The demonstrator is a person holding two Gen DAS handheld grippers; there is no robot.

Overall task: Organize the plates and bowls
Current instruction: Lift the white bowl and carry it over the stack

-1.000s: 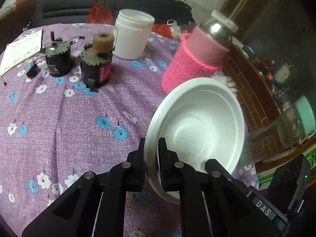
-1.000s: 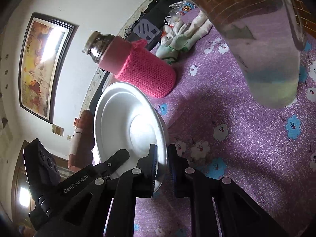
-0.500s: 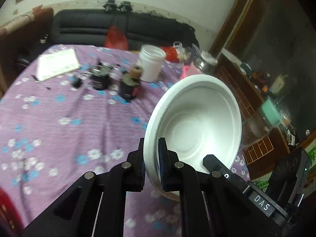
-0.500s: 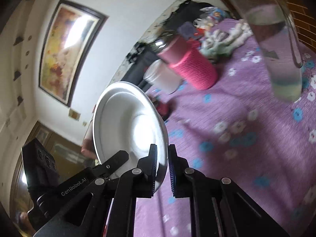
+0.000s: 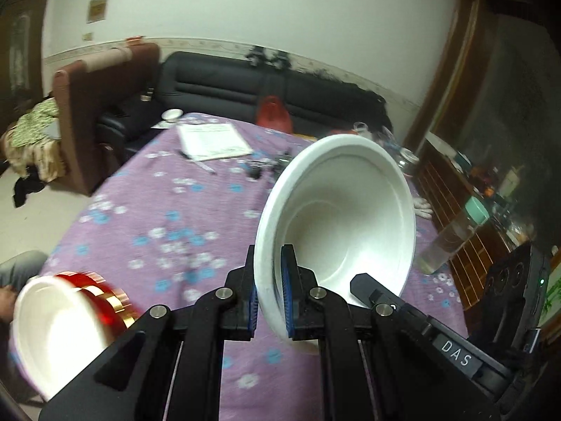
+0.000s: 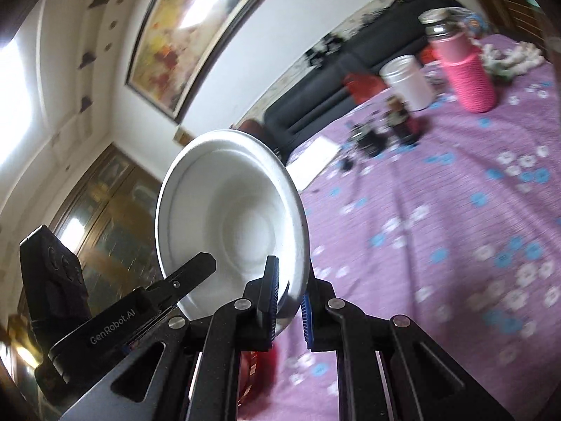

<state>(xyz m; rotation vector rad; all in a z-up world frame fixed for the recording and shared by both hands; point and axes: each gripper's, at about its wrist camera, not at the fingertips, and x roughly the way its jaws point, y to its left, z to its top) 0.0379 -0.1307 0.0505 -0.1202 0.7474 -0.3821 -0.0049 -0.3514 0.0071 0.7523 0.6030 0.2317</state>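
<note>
My left gripper (image 5: 269, 301) is shut on the rim of a white bowl (image 5: 347, 217) and holds it tilted on edge in the air above the purple flowered tablecloth (image 5: 168, 231). My right gripper (image 6: 288, 301) is shut on the same white bowl (image 6: 231, 224) at the opposite rim. A second white bowl (image 5: 52, 326) sits on a red and gold object (image 5: 101, 298) at the table's near left corner; the red object also shows below the right gripper (image 6: 259, 368).
A pink knitted flask (image 6: 463, 73), a white jar (image 6: 408, 82) and small dark motors (image 6: 399, 122) stand at the far side. A notepad (image 5: 214, 140) and pen lie near the far edge. A glass bottle (image 5: 445, 245) stands at the right. A black sofa (image 5: 217, 80) is behind.
Both grippers lifted the white bowl up and drew back toward the near left. The flask and jar now look farther away, and the second bowl has come into the left view.
</note>
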